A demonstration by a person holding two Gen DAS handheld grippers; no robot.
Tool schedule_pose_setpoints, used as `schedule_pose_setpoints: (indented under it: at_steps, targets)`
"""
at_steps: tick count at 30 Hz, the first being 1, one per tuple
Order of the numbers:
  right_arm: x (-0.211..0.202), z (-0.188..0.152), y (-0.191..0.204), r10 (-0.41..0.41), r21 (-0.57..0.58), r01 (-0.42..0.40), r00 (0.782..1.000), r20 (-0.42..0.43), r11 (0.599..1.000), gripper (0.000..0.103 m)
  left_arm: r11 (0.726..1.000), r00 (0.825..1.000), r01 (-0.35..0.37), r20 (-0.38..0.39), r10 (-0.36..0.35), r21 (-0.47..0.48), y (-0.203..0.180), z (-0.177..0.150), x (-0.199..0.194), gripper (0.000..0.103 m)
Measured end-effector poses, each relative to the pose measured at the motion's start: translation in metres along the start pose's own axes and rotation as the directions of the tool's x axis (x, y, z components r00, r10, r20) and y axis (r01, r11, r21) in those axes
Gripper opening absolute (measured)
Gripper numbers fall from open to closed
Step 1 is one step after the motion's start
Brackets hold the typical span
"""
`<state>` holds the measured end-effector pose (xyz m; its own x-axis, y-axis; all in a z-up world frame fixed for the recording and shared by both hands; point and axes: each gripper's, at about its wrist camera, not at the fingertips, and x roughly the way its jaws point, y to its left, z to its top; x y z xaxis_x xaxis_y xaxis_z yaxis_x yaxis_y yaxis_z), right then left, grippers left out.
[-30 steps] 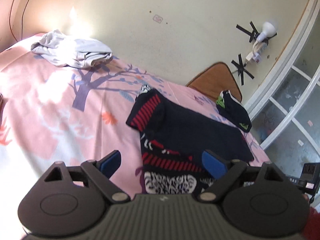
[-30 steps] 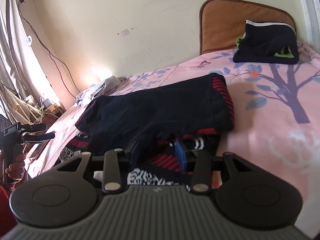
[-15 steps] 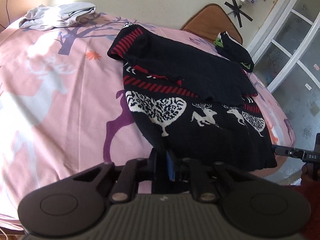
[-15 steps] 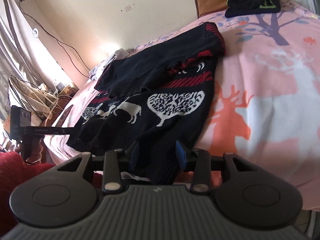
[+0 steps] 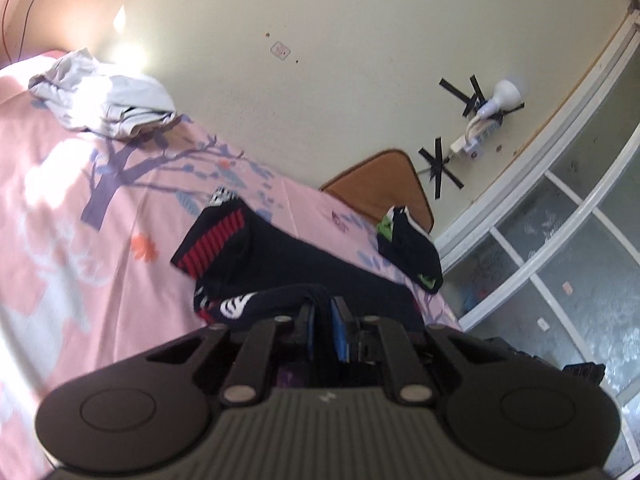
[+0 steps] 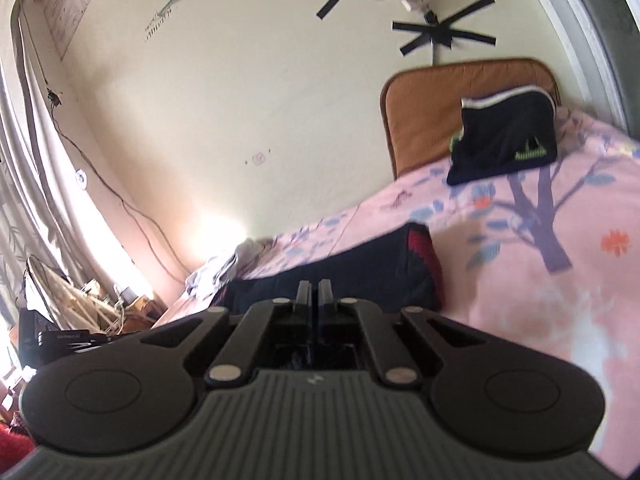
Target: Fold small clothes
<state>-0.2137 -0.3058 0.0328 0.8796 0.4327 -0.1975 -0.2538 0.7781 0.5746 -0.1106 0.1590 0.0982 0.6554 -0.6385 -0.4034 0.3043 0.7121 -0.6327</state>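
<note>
A black knit sweater point(image 5: 304, 256) with red stripes and white patterns lies partly folded on the pink bedsheet point(image 5: 80, 216). My left gripper point(image 5: 323, 312) is shut on the sweater's lower hem, which drapes over the fingers. In the right wrist view the sweater point(image 6: 360, 280) shows as a dark fold with a red cuff. My right gripper point(image 6: 315, 296) is shut with its jaws together at the sweater's near edge; the cloth between them is hidden by the gripper body.
A folded black garment with green trim point(image 5: 412, 252) lies by a brown cushion point(image 6: 448, 96) at the bed's head. A white crumpled garment point(image 5: 100, 108) lies at the far side. A wall point(image 5: 320, 60) runs behind the bed; a window frame point(image 5: 560, 208) stands to the right.
Both grippers closed on the sweater's lower hem half a second ago and have since carried it up and forward over the sweater body. The patterned front is now mostly hidden.
</note>
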Motion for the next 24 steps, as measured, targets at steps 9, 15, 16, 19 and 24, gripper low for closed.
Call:
schedule_pose_setpoints:
  at_steps: [9, 15, 16, 19, 24]
  targets:
    - [0.083, 0.030, -0.061, -0.310, 0.092, 0.313, 0.950, -0.047, 0.945, 0.017, 0.972, 0.979, -0.197, 0.028, 0.202, -0.124, 0.028, 0.036, 0.071, 0.038]
    - [0.047, 0.006, -0.048, -0.233, -0.034, 0.232, 0.972, -0.016, 0.972, 0.041, 0.961, 0.964, -0.266, 0.022, 0.265, 0.071, 0.021, 0.005, 0.054, 0.050]
    - [0.048, 0.004, -0.044, -0.217, -0.053, 0.216, 0.976, -0.023, 0.975, 0.041, 0.957, 0.963, -0.270, 0.009, 0.270, 0.103, 0.017, 0.001, 0.057, 0.050]
    - [0.066, -0.001, -0.026, -0.190, -0.148, 0.180, 0.980, -0.057, 0.973, 0.041, 0.932, 0.955, -0.286, -0.014, 0.297, 0.223, 0.000, -0.011, 0.073, 0.050]
    - [0.102, -0.018, -0.011, -0.260, -0.292, 0.209, 0.955, -0.145, 0.933, 0.011, 0.862, 0.906, -0.380, -0.054, 0.421, 0.335, -0.005, -0.022, 0.113, 0.010]
